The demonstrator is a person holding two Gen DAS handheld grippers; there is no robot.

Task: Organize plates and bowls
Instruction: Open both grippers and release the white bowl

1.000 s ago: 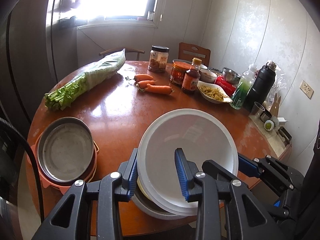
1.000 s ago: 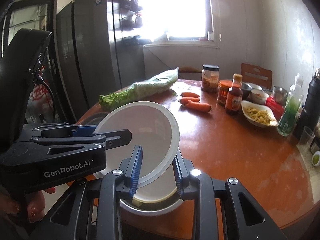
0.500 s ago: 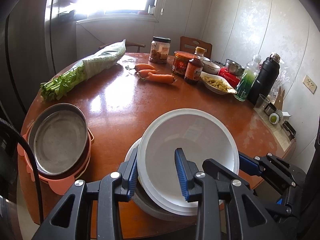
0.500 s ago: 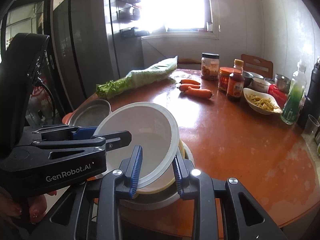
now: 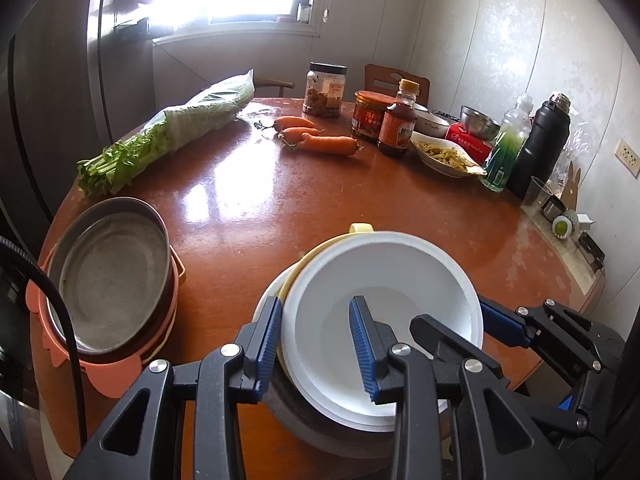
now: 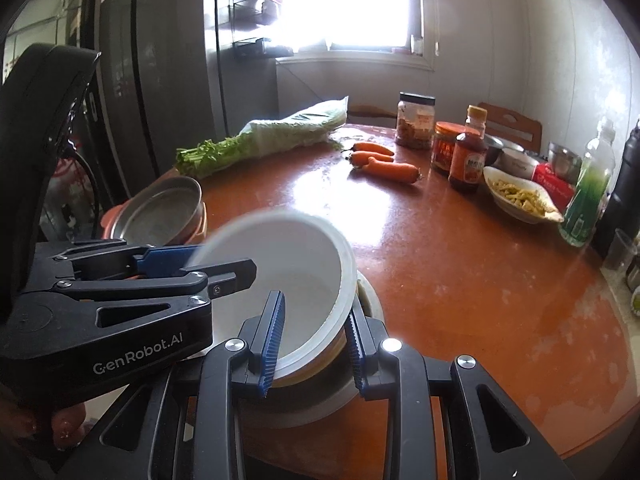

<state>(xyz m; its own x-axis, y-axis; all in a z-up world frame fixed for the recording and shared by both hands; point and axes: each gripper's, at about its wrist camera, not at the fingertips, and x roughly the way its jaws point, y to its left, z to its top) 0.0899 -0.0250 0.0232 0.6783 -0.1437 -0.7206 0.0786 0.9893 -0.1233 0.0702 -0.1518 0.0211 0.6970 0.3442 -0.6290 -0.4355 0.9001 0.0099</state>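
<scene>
Left wrist | both grippers [image 5: 316, 340] [image 6: 314, 336] pinch white bowl [image 5: 384, 280] rim | metal pan [image 5: 108, 276] left | carrots [image 5: 316, 138] beyond

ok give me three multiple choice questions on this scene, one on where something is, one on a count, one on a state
1. Where is the metal pan relative to the white bowl, in the left wrist view?
A. to its left
B. stacked on it
C. behind the sauce bottle

2. How many carrots lie on the table?
A. one
B. three
C. five

3. What is the state of the white bowl?
A. alone, upside down on the table
B. full of noodles
C. empty, gripped at its rim by both tools

Answers: 1 A, the pan sits near the table's left edge. 2 B, three lie together beside the jars. 3 C, its inside is bare and the left tool and right tool each straddle its rim.
</scene>
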